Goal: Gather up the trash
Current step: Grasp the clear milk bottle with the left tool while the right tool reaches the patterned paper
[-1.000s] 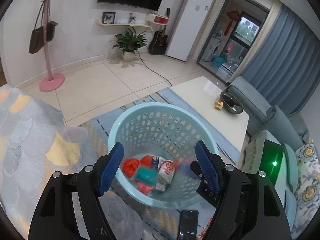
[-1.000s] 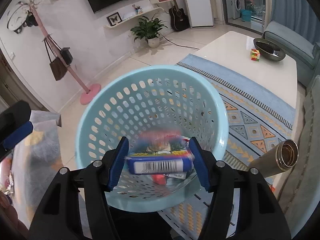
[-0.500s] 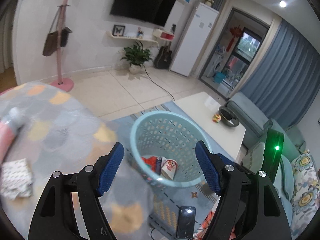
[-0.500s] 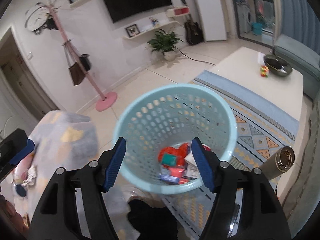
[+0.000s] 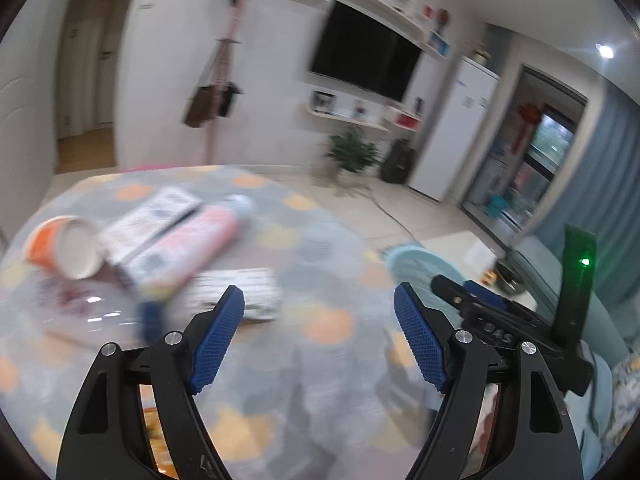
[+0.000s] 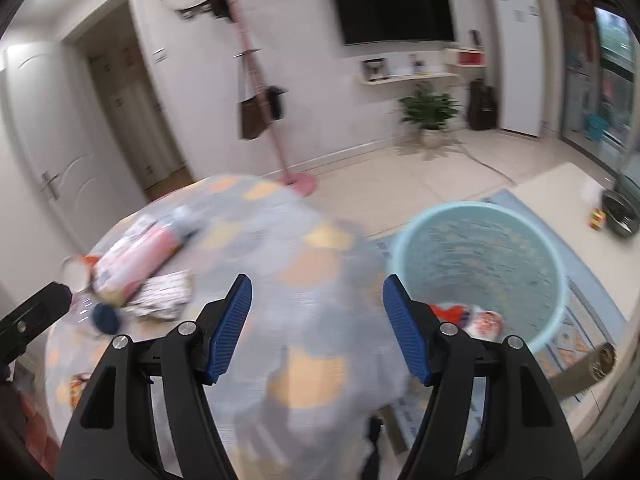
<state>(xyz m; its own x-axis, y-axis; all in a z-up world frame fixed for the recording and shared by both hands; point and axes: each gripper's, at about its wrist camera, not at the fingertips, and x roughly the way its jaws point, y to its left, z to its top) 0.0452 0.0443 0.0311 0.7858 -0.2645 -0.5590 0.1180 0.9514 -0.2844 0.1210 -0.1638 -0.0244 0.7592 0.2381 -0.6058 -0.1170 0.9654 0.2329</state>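
Both grippers are open and empty above a round table with a grey patterned cloth (image 5: 304, 264). On the table's left lie an orange paper cup (image 5: 66, 246) on its side, a white box (image 5: 154, 216), a pink tube (image 5: 188, 246) with a blue cap, and a crumpled silver wrapper (image 5: 244, 294). My left gripper (image 5: 318, 334) hovers just right of the wrapper. My right gripper (image 6: 316, 326) is over the table's right part, with the tube (image 6: 140, 252) and wrapper (image 6: 162, 294) to its left. The light blue perforated basket (image 6: 480, 268) stands on the floor to the right, holding several trash pieces.
A pink coat stand (image 6: 276, 132) with bags stands behind the table. A white coffee table (image 6: 580, 200) with a dark bowl sits at right on a patterned rug. A brass cylinder (image 6: 588, 366) lies near the basket. The right gripper's body (image 5: 500, 320) shows in the left wrist view.
The right gripper let its box fall into the basket. Both grippers have swung left from above the basket to above the table. The views are motion-blurred.
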